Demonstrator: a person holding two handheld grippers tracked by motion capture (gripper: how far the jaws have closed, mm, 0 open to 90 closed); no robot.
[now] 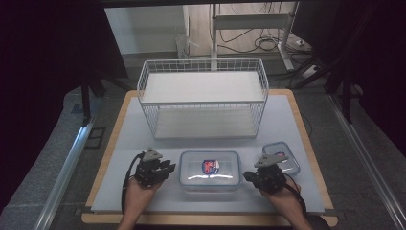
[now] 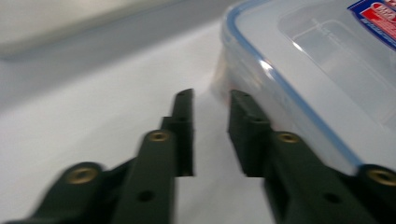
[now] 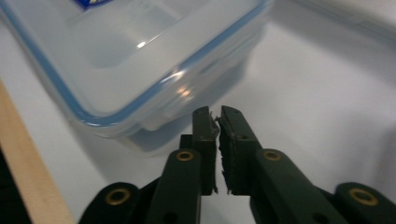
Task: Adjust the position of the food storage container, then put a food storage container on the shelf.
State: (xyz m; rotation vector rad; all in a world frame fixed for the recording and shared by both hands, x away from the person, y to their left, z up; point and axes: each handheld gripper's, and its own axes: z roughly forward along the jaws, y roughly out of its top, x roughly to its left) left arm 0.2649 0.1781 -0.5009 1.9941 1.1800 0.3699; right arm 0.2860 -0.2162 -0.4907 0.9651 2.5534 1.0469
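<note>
A clear plastic box with a blue-rimmed lid and a red and blue sticker [image 1: 209, 168] lies at the front middle of the white mat. My left gripper [image 1: 171, 167] sits just left of the box and points at its left end. In the left gripper view its jaws [image 2: 211, 95] stand a little apart with nothing between them, the box [image 2: 317, 60] close on the right. My right gripper [image 1: 246, 176] is just right of the box. In the right gripper view its jaws [image 3: 218, 112] are almost together, tips near a corner of the box [image 3: 121, 60].
A white two-tier wire rack [image 1: 203, 98] stands at the back of the mat. A smaller clear box with a blue rim [image 1: 282, 157] lies behind my right gripper. The wooden table edge [image 1: 206, 219] runs along the front.
</note>
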